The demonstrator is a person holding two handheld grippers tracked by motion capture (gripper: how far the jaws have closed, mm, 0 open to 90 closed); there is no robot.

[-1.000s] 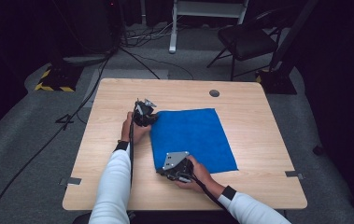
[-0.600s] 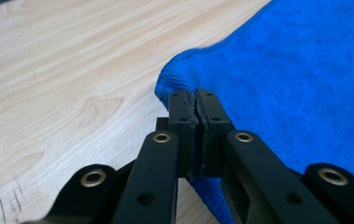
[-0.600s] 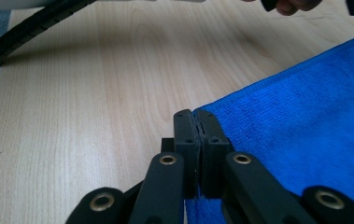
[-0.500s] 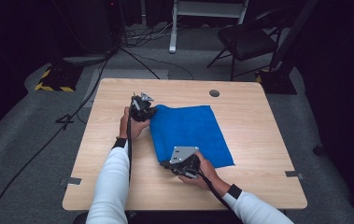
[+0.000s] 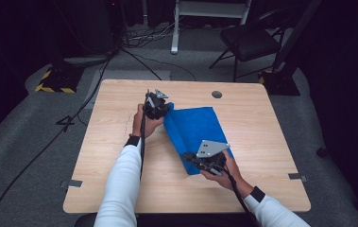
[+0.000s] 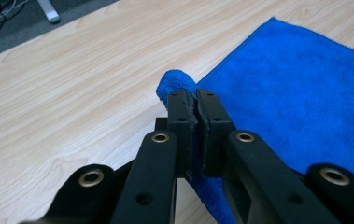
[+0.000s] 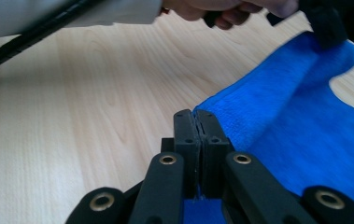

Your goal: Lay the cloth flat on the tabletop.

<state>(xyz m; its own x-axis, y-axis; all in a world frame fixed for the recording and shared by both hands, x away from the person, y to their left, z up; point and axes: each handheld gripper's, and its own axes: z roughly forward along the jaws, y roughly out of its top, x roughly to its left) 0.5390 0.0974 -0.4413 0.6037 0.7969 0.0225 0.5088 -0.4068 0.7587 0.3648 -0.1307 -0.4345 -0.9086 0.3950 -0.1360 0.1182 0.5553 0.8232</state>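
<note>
Blue terry cloth [image 5: 195,135] lies at the centre of the high view, right of the middle of the light wooden table [image 5: 110,156]. Its left edge is lifted off the tabletop and the remainder rests flat, sloping toward the right of the frame.

The left gripper [image 5: 160,109] sits at upper centre of the high view, at the cloth's far left corner. In the left gripper view its black jaws stand together, clamped on that corner; a small rolled tuft of cloth [image 6: 177,83] protrudes past the tips at centre frame, and the flat part spreads over the right half of that frame.

The right gripper [image 5: 191,158] sits at lower centre of the high view, at the cloth's near left corner, with its grey three-cornered plate [image 5: 211,148] facing up. In the right gripper view its jaws are pressed together on the cloth edge [image 7: 221,105] at centre frame. From there the raised edge runs to the upper right of that frame, where the left gripper holds the other corner. The person's left hand [image 7: 221,10] shows along the top edge of that view.
</note>
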